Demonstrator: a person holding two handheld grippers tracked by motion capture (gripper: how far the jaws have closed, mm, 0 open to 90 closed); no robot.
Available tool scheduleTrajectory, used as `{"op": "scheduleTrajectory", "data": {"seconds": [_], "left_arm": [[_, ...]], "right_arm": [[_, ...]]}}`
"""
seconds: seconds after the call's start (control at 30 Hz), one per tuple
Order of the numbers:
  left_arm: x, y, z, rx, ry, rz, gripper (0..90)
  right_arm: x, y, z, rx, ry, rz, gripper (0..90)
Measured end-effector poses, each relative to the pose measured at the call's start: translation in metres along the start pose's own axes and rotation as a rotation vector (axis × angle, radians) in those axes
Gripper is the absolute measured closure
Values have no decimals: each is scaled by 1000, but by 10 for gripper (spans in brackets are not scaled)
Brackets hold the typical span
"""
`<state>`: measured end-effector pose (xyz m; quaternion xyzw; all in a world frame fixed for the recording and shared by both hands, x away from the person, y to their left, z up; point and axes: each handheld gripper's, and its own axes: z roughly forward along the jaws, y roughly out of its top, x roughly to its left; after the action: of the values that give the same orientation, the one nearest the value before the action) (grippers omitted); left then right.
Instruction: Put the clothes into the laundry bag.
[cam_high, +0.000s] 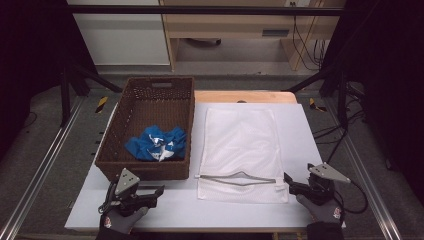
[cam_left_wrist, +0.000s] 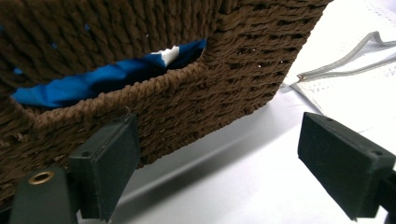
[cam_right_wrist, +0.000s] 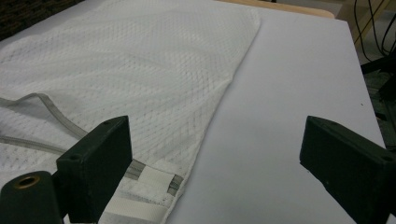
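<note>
Both grippers are waiting with fingers spread wide and empty at the bench's near edge: the left gripper just before the wicker basket holding the crumpled blue garment, the right gripper beside the white mesh laundry bag, near its partly open zipper. The thin mesh is likely to snag or bunch if pinched carelessly.

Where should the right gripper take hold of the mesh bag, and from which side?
Probably at the near right corner of the mesh bag, by the zipper end. The right gripper sits open just beside it, so come in low from the right. The bag lies flat; the hemmed corner gives the firmest edge to pinch.
</note>
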<state>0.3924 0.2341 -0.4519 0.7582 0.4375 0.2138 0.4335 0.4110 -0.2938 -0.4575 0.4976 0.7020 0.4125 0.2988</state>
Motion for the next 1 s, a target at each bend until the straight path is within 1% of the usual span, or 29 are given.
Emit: {"op": "scheduleTrajectory", "data": {"seconds": [0.1, 0.2, 0.23, 0.33, 0.43, 0.5, 0.53, 0.7, 0.73, 0.83, 1.0], "left_arm": [[-2, 1, -1, -3, -1, 4, 129], [-2, 2, -3, -7, -14, 7, 133], [-3, 2, -3, -8, -11, 10, 133], [-3, 4, -5, -9, -17, 11, 132], [-4, 7, -8, -17, -19, 0, 132], [-5, 8, -9, -17, -19, 4, 132], [-9, 11, -11, -25, -28, 4, 131], [-13, 17, -17, -47, -35, 10, 131], [-15, 20, -20, -59, -39, 15, 131], [-17, 24, -25, -77, -39, 17, 132], [-17, 31, -29, -92, -34, 23, 134]], "right_arm": [[0, 1, 0, -1, 4, 14, 99], [0, 0, 0, 3, 0, 13, 100], [1, 0, 0, 3, -2, 13, 100], [2, 1, -1, 8, 3, 24, 102], [3, 3, -2, 1, 1, 28, 102], [3, 3, -2, -6, 7, 33, 102], [3, 3, -2, -10, 9, 34, 102], [5, 5, -4, -16, 14, 36, 102], [6, 6, -4, -19, 13, 33, 102], [6, 7, -5, -23, 12, 33, 103], [6, 7, -5, -26, 3, 39, 106]]}}
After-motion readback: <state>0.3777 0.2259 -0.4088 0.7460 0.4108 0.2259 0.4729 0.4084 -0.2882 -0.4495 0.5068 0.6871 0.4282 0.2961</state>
